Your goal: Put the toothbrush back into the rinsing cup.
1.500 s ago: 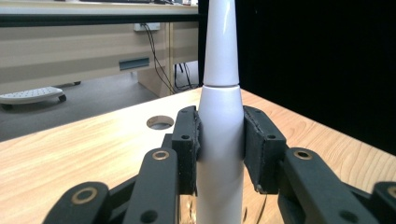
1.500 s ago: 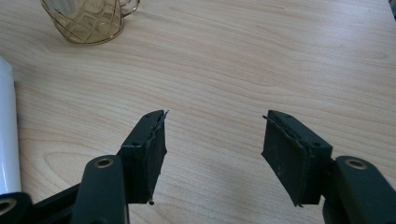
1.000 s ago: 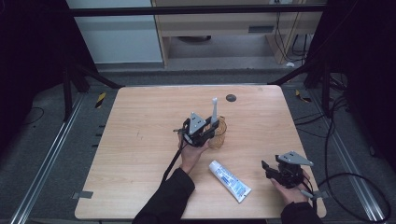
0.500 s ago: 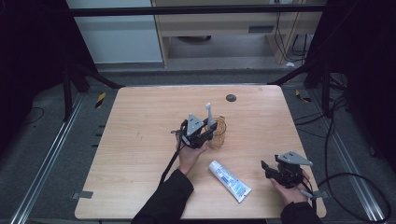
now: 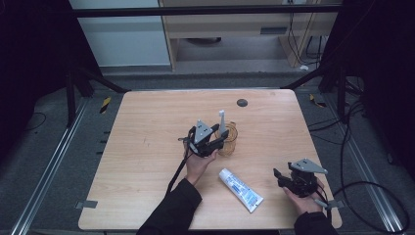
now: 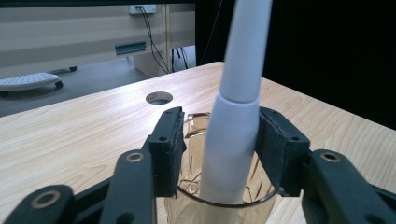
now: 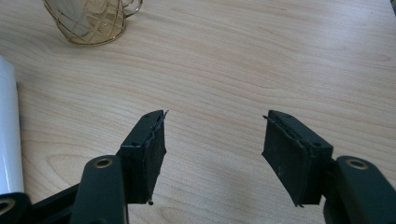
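An amber glass cup (image 5: 231, 142) (image 6: 194, 128) stands mid-table with a white toothbrush-like handle (image 5: 221, 122) (image 6: 233, 135) upright in it. My left gripper (image 5: 221, 138) (image 6: 219, 126) sits at the cup's rim. Its jaws have just been opening and now stand either side of the handle, with a clear gap on the left. My right gripper (image 5: 280, 178) (image 7: 212, 140) is open over bare wood near the front right, with nothing between its jaws. A white toothpaste tube (image 5: 241, 189) (image 7: 8, 135) lies flat to its left. The cup (image 7: 91, 21) shows farther off.
A round hole (image 5: 242, 102) (image 6: 159, 97) sits in the wooden tabletop (image 5: 147, 147) near its far edge. Dark frame posts and cables surround the table. The left gripper's cable trails back along the forearm.
The left gripper's jaws have opened off the white handle, which has sunk lower into the cup. The right gripper and the tube have not moved.
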Action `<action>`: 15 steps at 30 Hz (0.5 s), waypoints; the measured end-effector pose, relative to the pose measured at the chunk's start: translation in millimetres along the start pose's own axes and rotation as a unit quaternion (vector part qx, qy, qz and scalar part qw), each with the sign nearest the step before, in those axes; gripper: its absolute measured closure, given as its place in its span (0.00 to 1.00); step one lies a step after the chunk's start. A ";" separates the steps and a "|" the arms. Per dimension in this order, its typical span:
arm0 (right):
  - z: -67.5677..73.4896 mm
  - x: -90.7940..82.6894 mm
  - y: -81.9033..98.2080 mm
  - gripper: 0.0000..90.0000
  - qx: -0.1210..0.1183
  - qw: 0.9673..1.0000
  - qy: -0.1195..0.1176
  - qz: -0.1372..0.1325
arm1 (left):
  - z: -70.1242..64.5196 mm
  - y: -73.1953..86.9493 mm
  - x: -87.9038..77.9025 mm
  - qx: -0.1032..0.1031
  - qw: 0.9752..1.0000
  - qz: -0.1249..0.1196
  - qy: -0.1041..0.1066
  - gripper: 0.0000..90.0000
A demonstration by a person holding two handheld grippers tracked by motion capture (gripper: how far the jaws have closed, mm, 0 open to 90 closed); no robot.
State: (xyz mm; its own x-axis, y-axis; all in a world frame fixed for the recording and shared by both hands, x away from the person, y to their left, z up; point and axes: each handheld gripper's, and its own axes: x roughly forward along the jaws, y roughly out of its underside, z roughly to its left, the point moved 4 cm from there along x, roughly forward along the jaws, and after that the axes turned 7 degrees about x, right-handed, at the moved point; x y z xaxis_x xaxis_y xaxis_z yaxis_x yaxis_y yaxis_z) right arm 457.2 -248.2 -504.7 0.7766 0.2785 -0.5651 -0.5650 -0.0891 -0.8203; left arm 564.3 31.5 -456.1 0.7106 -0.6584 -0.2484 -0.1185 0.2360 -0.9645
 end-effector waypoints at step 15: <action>3.2 -1.3 -3.5 0.43 -0.002 1.000 -0.001 -0.008 | 0.5 -5.3 -27.7 0.019 1.000 0.020 -0.008 0.48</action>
State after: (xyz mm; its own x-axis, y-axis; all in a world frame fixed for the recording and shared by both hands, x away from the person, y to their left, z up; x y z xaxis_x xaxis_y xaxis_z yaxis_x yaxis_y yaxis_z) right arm 457.2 -245.3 -500.8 0.7845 0.2819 -0.5524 -0.5519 -0.0889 -0.8292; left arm 545.6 48.8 -444.1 0.7167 -0.6365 -0.2849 -0.1214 0.2885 -0.9498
